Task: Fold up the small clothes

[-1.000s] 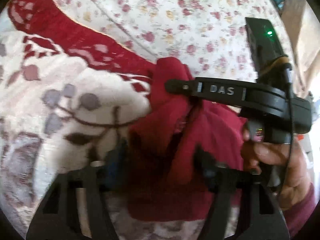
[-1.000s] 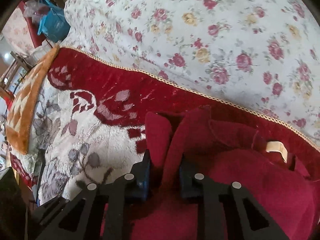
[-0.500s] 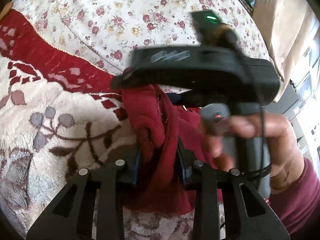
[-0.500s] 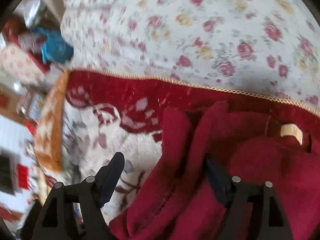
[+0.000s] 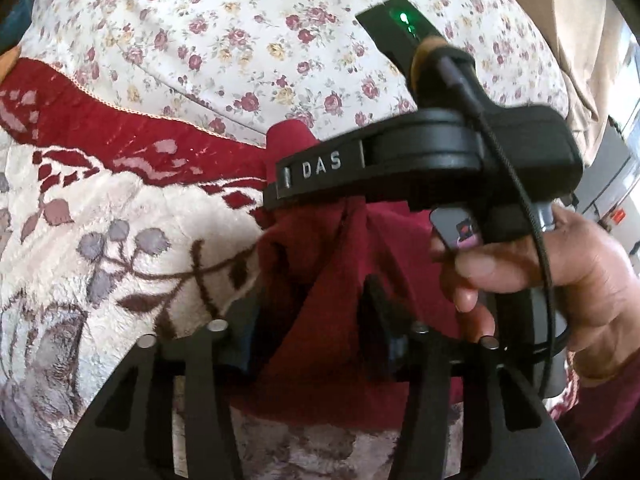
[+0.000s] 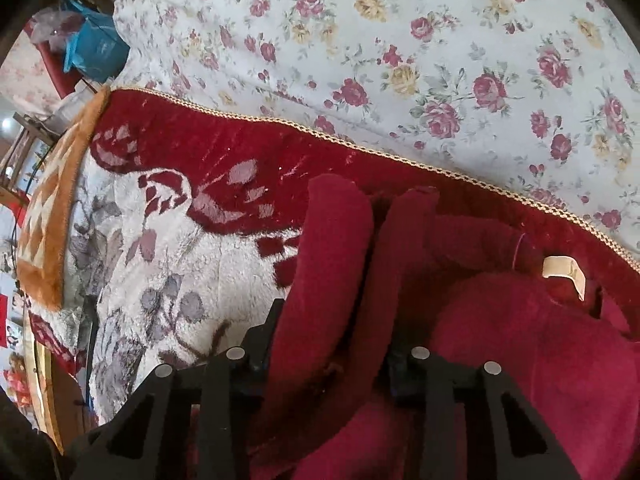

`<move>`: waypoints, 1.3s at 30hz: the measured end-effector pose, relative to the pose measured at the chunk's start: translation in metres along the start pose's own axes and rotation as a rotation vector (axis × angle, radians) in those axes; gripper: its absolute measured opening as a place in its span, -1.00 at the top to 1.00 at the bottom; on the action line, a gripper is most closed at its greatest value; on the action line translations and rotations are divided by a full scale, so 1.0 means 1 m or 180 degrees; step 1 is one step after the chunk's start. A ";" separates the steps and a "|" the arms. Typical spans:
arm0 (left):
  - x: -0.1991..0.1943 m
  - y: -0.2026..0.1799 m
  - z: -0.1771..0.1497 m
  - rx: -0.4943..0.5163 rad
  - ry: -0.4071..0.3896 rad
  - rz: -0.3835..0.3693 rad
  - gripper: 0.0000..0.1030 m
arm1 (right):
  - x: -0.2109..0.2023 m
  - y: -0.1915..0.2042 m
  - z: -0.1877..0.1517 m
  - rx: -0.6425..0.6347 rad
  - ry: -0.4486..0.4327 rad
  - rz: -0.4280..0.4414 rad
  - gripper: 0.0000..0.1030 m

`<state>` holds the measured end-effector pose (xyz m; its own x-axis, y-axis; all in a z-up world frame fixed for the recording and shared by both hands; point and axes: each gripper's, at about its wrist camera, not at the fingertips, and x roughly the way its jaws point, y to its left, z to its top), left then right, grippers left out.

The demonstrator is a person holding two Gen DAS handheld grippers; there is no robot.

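A dark red fleece garment [image 5: 328, 264] lies bunched on a cream and red flowered blanket [image 5: 120, 232]. My left gripper [image 5: 312, 312] has its jaws partly apart with a fold of the garment between them. In the right wrist view the garment [image 6: 520, 352] fills the lower right, with a beige neck label [image 6: 564, 272]. My right gripper [image 6: 332, 340] has its jaws around a thick fold of the garment. The right gripper body, marked DAS [image 5: 400, 164], crosses the left wrist view just above the cloth, held by a hand [image 5: 560, 272].
A floral bedsheet [image 6: 400, 60] covers the bed beyond the blanket's gold-trimmed edge [image 6: 320, 136]. An orange patterned cushion [image 6: 52, 200] lies at the left. A blue bag [image 6: 96, 48] sits off the bed at the upper left.
My left gripper's jaws have widened since half a second ago. My right gripper's jaws have narrowed around a garment fold. The right gripper body has shifted right and lower in the left view.
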<state>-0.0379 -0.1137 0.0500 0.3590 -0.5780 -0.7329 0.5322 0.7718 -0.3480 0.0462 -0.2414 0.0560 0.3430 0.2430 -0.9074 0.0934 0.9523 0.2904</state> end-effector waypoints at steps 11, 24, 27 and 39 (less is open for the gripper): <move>0.005 -0.003 0.001 -0.0148 0.0078 -0.0104 0.51 | -0.009 -0.004 -0.008 0.0015 -0.0072 0.0085 0.32; -0.013 -0.142 0.020 0.0444 0.0083 -0.0496 0.58 | -0.137 -0.063 -0.034 -0.0059 -0.0626 0.0126 0.46; 0.005 -0.183 0.018 0.0598 0.0191 -0.0557 0.58 | -0.162 -0.108 -0.060 0.0134 -0.0728 0.0073 0.47; 0.076 -0.251 -0.015 0.0979 0.0660 -0.0368 0.53 | -0.122 -0.238 -0.136 0.1028 -0.0529 -0.0028 0.48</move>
<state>-0.1556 -0.3473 0.0733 0.1373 -0.5665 -0.8125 0.7765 0.5709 -0.2668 -0.1447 -0.4732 0.0565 0.4858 0.1766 -0.8561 0.3783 0.8404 0.3880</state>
